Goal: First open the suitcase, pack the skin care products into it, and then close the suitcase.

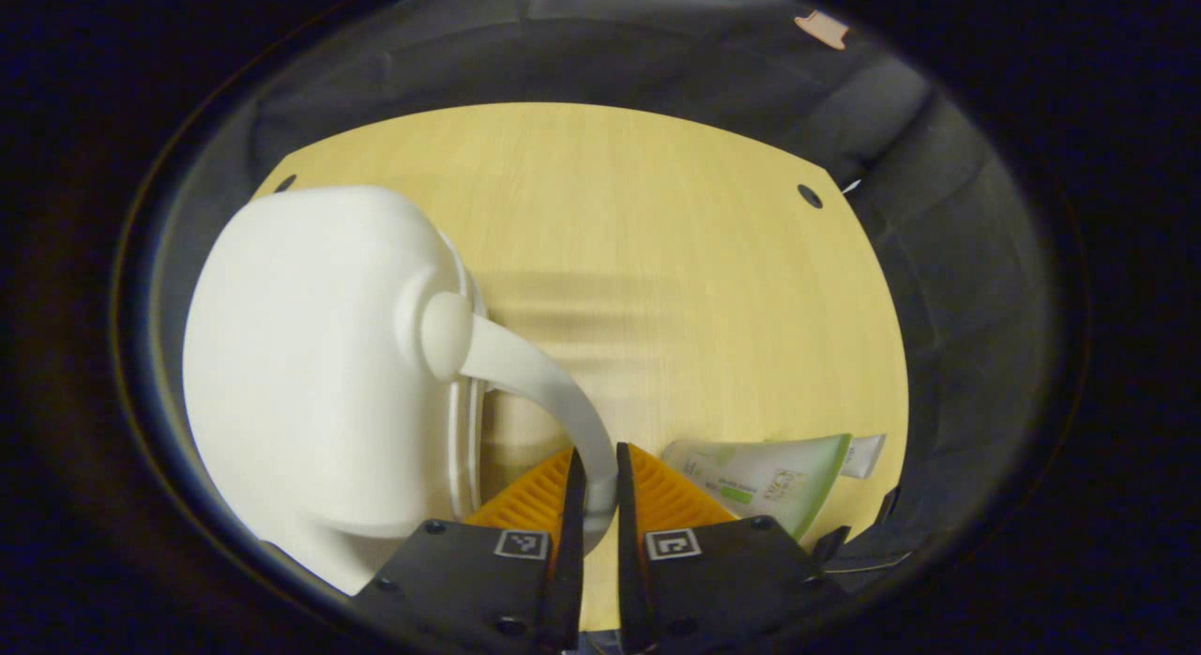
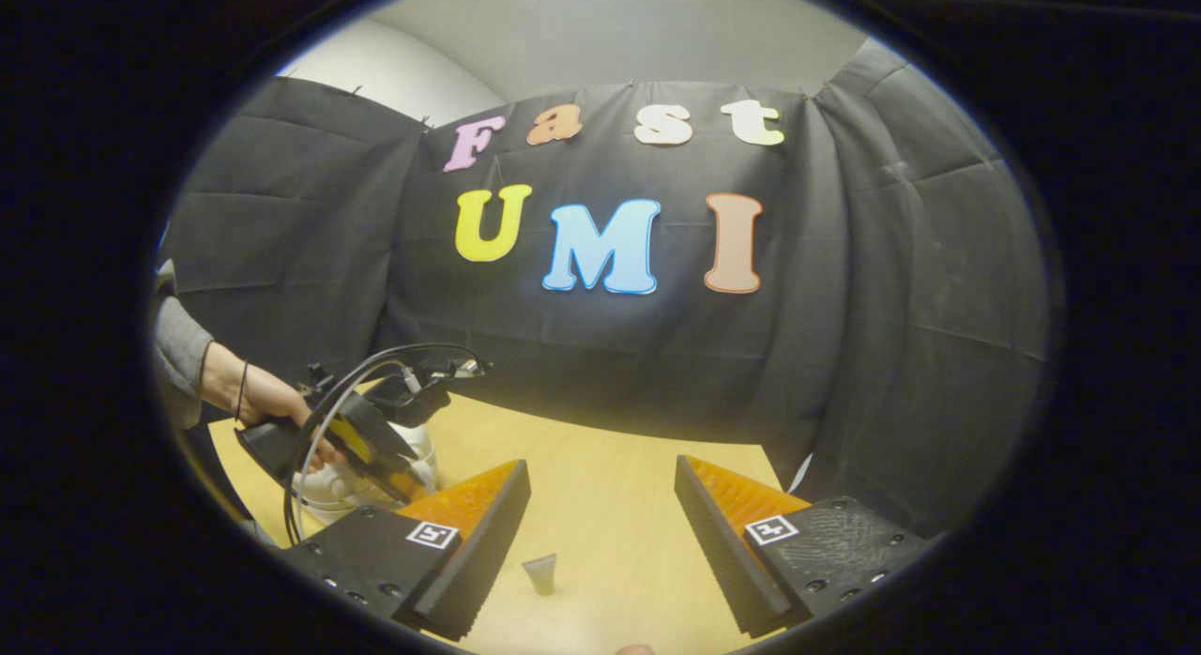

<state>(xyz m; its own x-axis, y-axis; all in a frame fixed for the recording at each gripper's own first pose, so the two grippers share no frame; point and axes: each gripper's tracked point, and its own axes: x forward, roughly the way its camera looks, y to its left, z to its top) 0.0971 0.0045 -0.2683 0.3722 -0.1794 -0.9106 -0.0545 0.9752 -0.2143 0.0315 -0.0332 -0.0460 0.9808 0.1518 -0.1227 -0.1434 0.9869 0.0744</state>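
Clamping suitcase handle (image 1: 554, 383) (right jaws wide)

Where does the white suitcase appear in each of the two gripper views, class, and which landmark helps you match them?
Left gripper view: the white hard-shell suitcase sits at left, large and close, with its curved handle clamped between the left gripper fingers.
Right gripper view: the suitcase peeks out at lower left, behind the left gripper.
Shared landmark: the light wooden table.

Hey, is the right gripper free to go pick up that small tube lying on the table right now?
Probably yes: the right gripper is open and empty, the tube lies just ahead between its fingers, nothing around it.
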